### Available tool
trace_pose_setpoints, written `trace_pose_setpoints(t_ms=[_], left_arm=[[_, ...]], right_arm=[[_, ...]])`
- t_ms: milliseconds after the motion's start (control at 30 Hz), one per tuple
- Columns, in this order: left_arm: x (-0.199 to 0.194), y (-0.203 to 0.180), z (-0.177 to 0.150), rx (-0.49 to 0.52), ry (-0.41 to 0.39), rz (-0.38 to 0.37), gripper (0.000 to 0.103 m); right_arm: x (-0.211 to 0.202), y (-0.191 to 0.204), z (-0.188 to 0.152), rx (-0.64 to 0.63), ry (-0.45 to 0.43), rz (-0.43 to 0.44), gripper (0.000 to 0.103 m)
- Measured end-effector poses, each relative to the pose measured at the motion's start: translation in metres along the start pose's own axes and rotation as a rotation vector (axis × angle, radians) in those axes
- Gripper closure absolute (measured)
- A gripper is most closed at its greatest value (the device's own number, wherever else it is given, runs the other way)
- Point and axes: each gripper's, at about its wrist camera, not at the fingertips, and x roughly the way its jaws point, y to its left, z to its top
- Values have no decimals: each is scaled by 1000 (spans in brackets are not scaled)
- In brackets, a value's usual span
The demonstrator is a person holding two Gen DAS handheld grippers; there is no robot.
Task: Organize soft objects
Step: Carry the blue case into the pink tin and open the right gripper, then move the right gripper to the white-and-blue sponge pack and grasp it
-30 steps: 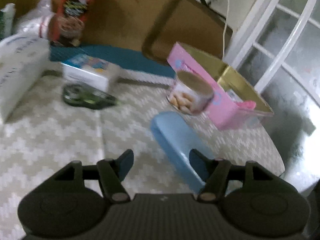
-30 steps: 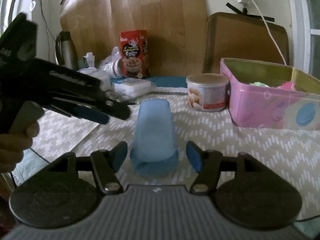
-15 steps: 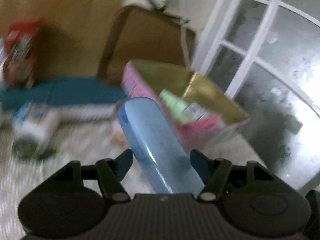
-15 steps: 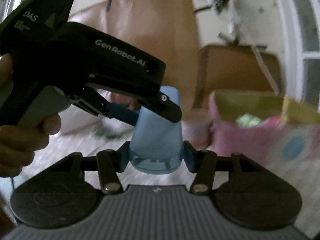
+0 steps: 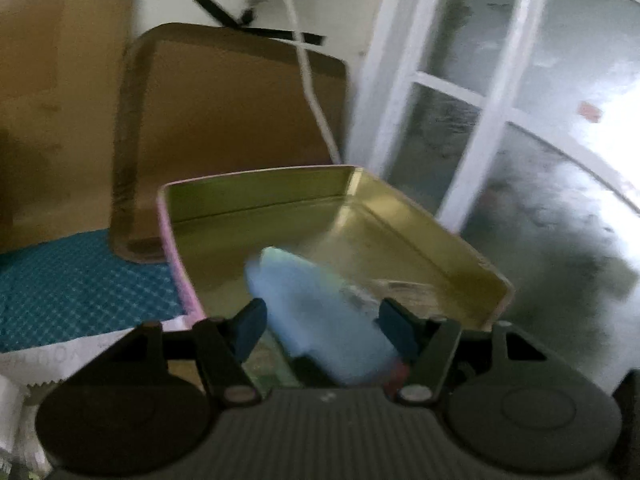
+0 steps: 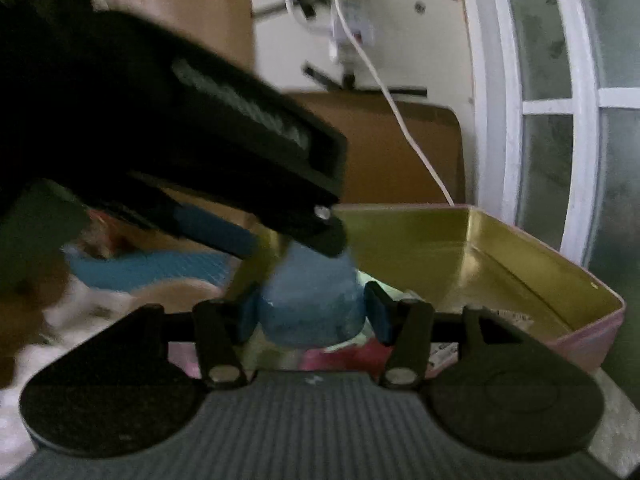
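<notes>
1. Left wrist view showed the largest item, the open pink tin (image 5: 178,276), its gold-lined interior facing my cameras, standing on the table with a teal mat (image 5: 80,284) just beside it and a white-framed window behind.
2. The left gripper (image 5: 322,322) hung over the tin's near edge. The pale blue soft object (image 5: 316,312) lay between its pads, but with a gap on one side; I could not tell whether it gripped or merely bracketed the object.
3. In the right wrist view, the right gripper (image 6: 312,312) was clenched on the wide base of the same blue object (image 6: 310,300), both blue pads pressed against its sides. The left gripper's black body crossed above it.
4. The blue object was thus held over the tin's near end, above pink and pale green items (image 6: 344,354) already inside.
5. Handling judgement: the object looked light, smooth and squashy. I judged a grip across the broad base, as now, the safest hold; the narrower end could slip from smooth pads, and heavy squeezing would only deform it.
</notes>
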Motion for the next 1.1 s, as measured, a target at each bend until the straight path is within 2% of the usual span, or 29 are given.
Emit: trace_pose_setpoints(t_ms=[133, 333, 533, 700, 833, 933, 1033, 1100], left_arm=[[-16, 9, -10, -16, -21, -6, 39], [-63, 21, -28, -17, -76, -14, 38], [-119, 50, -72, -34, -111, -6, 38], [-155, 98, -115, -99, -111, 129, 37], [-174, 157, -147, -225, -80, 274, 38], [-184, 192, -165, -284, -83, 379, 37], [-187, 218, -177, -327, -85, 418, 37], [-187, 227, -183, -345, -93, 424, 37]], right_arm=[[19, -5, -7, -11, 44, -52, 43], [-23, 1, -12, 22, -38, -44, 43], [-53, 8, -10, 63, -96, -22, 43], [-65, 33, -6, 52, -105, 60, 43], [-60, 70, -5, 3, -56, 195, 43], [-42, 102, -5, -26, 17, 290, 43], [-17, 136, -7, -69, 87, 368, 43], [3, 154, -5, -95, 121, 389, 42]])
